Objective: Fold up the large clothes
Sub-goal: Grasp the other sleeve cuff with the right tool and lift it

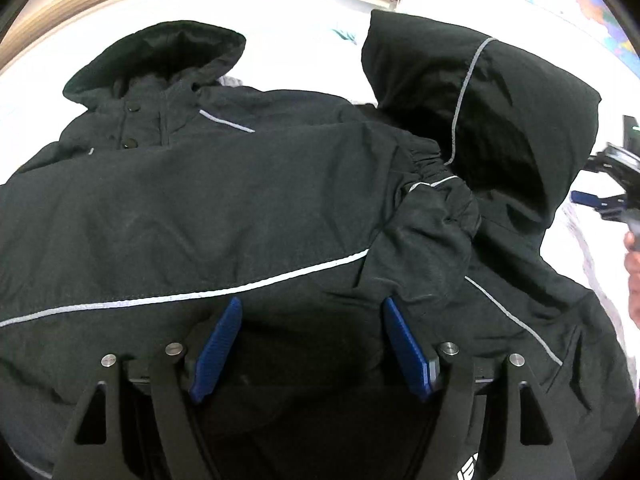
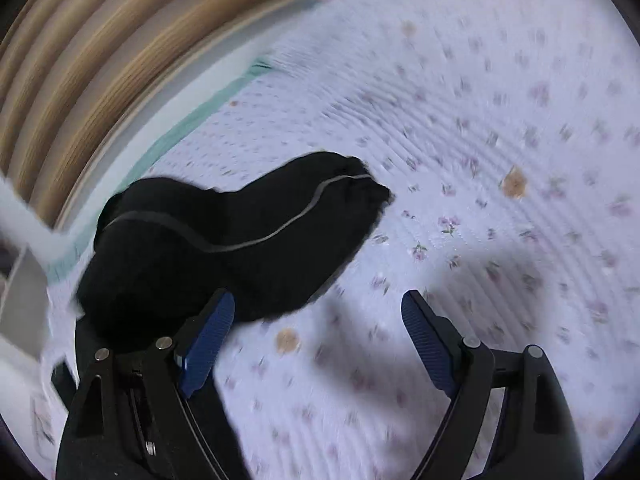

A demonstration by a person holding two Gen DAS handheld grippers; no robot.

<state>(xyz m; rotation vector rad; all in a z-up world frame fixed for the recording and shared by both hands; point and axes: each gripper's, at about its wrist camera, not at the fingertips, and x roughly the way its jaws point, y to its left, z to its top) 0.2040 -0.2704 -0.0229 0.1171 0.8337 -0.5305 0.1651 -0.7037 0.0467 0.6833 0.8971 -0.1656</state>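
A black hooded jacket [image 1: 224,208] with grey piping lies spread on the bed, hood [image 1: 160,56] at the far left. One sleeve is folded across its front, its elastic cuff [image 1: 428,168] near the middle. The other sleeve [image 1: 492,120] stands raised at the right. My left gripper [image 1: 313,312] is open, hovering over the jacket's lower part, holding nothing. My right gripper [image 2: 318,304] is open and empty above the bedsheet; the sleeve [image 2: 240,240] lies just left of its left finger. The right gripper also shows at the right edge of the left wrist view [image 1: 612,200].
The bed has a white sheet with small purple flowers [image 2: 480,160]. A wooden headboard or slatted frame [image 2: 100,72] runs along the far left. A colourful poster or map [image 1: 580,0] is at the top right. A person's hand [image 1: 632,264] shows at the right edge.
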